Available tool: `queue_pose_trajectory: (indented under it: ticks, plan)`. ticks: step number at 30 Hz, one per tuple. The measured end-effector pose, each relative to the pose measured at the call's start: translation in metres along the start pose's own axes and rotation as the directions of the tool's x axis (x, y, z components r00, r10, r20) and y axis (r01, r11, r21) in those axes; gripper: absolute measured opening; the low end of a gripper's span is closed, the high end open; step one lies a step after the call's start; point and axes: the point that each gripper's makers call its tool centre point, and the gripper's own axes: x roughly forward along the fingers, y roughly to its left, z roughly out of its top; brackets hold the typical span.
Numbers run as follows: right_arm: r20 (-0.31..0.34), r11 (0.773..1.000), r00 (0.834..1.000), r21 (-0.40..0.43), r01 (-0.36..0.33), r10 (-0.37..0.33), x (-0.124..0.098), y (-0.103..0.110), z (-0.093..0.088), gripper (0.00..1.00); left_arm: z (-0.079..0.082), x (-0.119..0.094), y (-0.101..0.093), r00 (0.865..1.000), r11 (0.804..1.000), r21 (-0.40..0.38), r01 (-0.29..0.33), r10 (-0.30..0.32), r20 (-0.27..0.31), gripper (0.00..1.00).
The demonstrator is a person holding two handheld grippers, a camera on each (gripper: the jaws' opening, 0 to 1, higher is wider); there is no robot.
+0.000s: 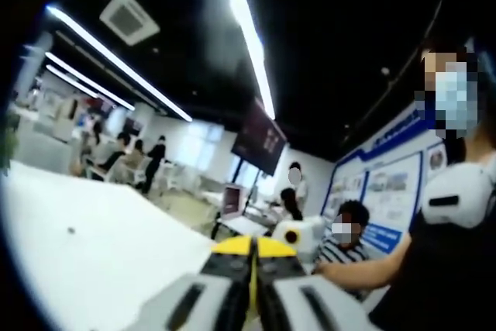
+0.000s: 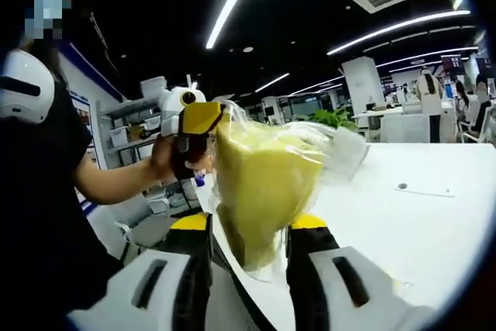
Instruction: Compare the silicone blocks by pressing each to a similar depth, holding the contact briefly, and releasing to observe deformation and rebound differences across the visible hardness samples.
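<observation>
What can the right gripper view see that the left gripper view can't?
Right gripper view alone: a yellow block in a clear bag between the right hand-held gripper jaws, with the left hand-held gripper, held by a hand, at the bag's top edge, and some green plants.

Left gripper view alone: the left hand-held gripper's own jaws closed together, a dark hanging screen, and a seated person in a striped shirt.

Both: the white table, long ceiling lights, and the person in black.

Black short-sleeved top, white headset at the neck, 2 grey claws [image 1: 253, 257] [image 2: 249, 242] with yellow tips.
</observation>
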Motion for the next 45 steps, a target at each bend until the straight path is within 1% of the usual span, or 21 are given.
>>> queue_pose_trajectory:
  ticks: [1, 3, 5, 8, 10, 11, 14, 16, 18, 19, 21, 25, 28, 29, 30, 34, 38, 41, 42, 45]
  plan:
    - [0.001, 1.0, 1.0, 0.004, 0.01, -0.01, 0.0, -0.002, -0.001, 0.4, -0.001, -0.001, 0.001, 1.0, 1.0, 0.001, -0.004, 0.004, -0.003, 0.0]
    - [-0.003, 0.998, 0.999, 0.038, 0.053, -0.053, -0.001, -0.01, -0.005, 0.43, -0.007, -0.004, 0.008, 0.999, 0.999, 0.012, -0.032, 0.032, -0.016, 0.0]
    - [-0.013, 0.996, 0.997, 0.025, 0.082, -0.082, -0.003, -0.014, -0.012, 0.46, -0.012, -0.007, 0.014, 0.999, 0.999, -0.007, -0.045, 0.045, -0.018, 0.0]
    - [-0.033, 0.993, 0.994, 0.037, 0.11, -0.109, -0.007, -0.018, -0.023, 0.51, -0.017, -0.012, 0.021, 0.997, 0.997, -0.023, -0.069, 0.069, -0.017, 0.0]
    - [-0.042, 0.989, 0.99, 0.053, 0.136, -0.133, -0.011, -0.023, -0.029, 0.5, -0.02, -0.014, 0.025, 0.996, 0.996, -0.035, -0.083, 0.082, -0.016, 0.0]
    - [-0.043, 0.988, 0.989, 0.054, 0.142, -0.14, -0.012, -0.025, -0.031, 0.49, -0.021, -0.016, 0.03, 0.995, 0.994, -0.039, -0.103, 0.103, -0.013, 0.0]
    - [-0.044, 0.983, 0.985, 0.074, 0.169, -0.166, -0.017, -0.03, -0.036, 0.51, -0.022, -0.019, 0.038, 0.992, 0.99, -0.055, -0.126, 0.126, -0.003, 0.0]
    - [-0.05, 0.979, 0.981, 0.073, 0.191, -0.188, -0.021, -0.034, -0.04, 0.51, -0.024, -0.021, 0.041, 0.991, 0.989, -0.062, -0.137, 0.137, -0.002, 0.0]
    - [-0.071, 0.974, 0.974, 0.059, 0.22, -0.215, -0.024, -0.039, -0.047, 0.52, -0.026, -0.022, 0.044, 0.989, 0.987, -0.066, -0.147, 0.147, -0.004, 0.0]
    - [-0.094, 0.971, 0.968, 0.041, 0.237, -0.232, -0.026, -0.041, -0.053, 0.52, -0.027, -0.024, 0.048, 0.986, 0.984, -0.064, -0.169, 0.169, -0.004, 0.0]
    - [-0.138, 0.964, 0.955, 0.02, 0.267, -0.262, -0.03, -0.046, -0.063, 0.55, -0.029, -0.026, 0.051, 0.983, 0.981, -0.068, -0.183, 0.183, -0.006, 0.0]
    - [-0.177, 0.958, 0.943, -0.011, 0.286, -0.283, -0.035, -0.048, -0.074, 0.56, -0.032, -0.029, 0.056, 0.979, 0.976, -0.079, -0.203, 0.203, -0.008, 0.0]
    - [-0.194, 0.952, 0.933, -0.025, 0.304, -0.303, -0.04, -0.051, -0.081, 0.57, -0.036, -0.031, 0.061, 0.975, 0.971, -0.088, -0.221, 0.221, -0.013, 0.0]
    - [-0.204, 0.949, 0.928, -0.034, 0.313, -0.313, -0.042, -0.053, -0.084, 0.58, -0.037, -0.032, 0.061, 0.975, 0.971, -0.089, -0.222, 0.222, -0.013, 0.0]
    - [-0.216, 0.943, 0.918, -0.053, 0.328, -0.331, -0.046, -0.056, -0.088, 0.58, -0.037, -0.032, 0.062, 0.974, 0.969, -0.091, -0.228, 0.228, -0.012, 0.0]
    - [-0.233, 0.927, 0.898, -0.056, 0.372, -0.374, -0.056, -0.065, -0.099, 0.59, -0.041, -0.035, 0.066, 0.97, 0.965, -0.104, -0.242, 0.242, -0.014, 0.0]
    - [-0.243, 0.912, 0.88, -0.06, 0.407, -0.409, -0.065, -0.072, -0.108, 0.63, -0.044, -0.037, 0.069, 0.968, 0.962, -0.112, -0.25, 0.25, -0.021, 0.0]
    - [-0.258, 0.896, 0.861, -0.048, 0.442, -0.439, -0.073, -0.078, -0.115, 0.64, -0.048, -0.038, 0.072, 0.963, 0.956, -0.117, -0.269, 0.268, -0.027, 0.0]
    - [-0.261, 0.893, 0.857, -0.049, 0.447, -0.444, -0.075, -0.08, -0.117, 0.65, -0.049, -0.038, 0.073, 0.963, 0.955, -0.117, -0.271, 0.27, -0.029, 0.0]
    - [-0.286, 0.88, 0.836, -0.068, 0.469, -0.468, -0.081, -0.084, -0.126, 0.67, -0.053, -0.04, 0.076, 0.96, 0.952, -0.123, -0.281, 0.279, -0.033, 0.0]
